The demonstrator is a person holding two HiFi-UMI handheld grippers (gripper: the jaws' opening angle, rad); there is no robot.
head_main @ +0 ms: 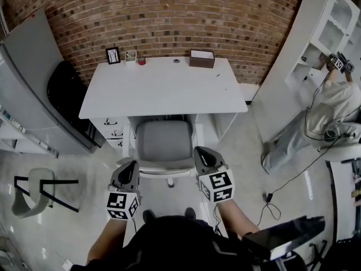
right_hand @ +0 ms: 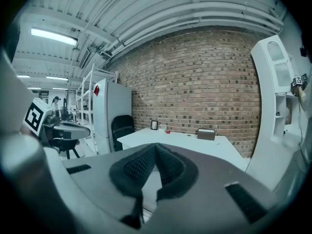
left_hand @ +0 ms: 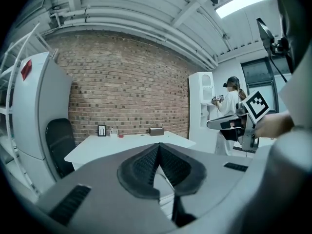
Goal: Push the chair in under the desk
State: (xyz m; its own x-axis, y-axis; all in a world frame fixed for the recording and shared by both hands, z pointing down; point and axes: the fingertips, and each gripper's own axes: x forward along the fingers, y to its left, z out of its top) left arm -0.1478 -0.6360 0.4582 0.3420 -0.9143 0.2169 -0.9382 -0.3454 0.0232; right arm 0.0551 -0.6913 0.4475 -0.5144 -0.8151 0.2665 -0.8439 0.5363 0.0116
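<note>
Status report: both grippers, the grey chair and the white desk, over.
Left gripper and right gripper shut, empty, flanking grey-seated chair at its back. Seat mostly outside white desk edge. Nothing seen between them.

The left gripper and right gripper are held side by side, pointing toward the far side and tilted slightly down. The left sits a little nearer than the right. Both pairs of jaws are pressed together with nothing between them. The left forearm and right forearm reach forward, with the 2 elbows near the body.
</note>
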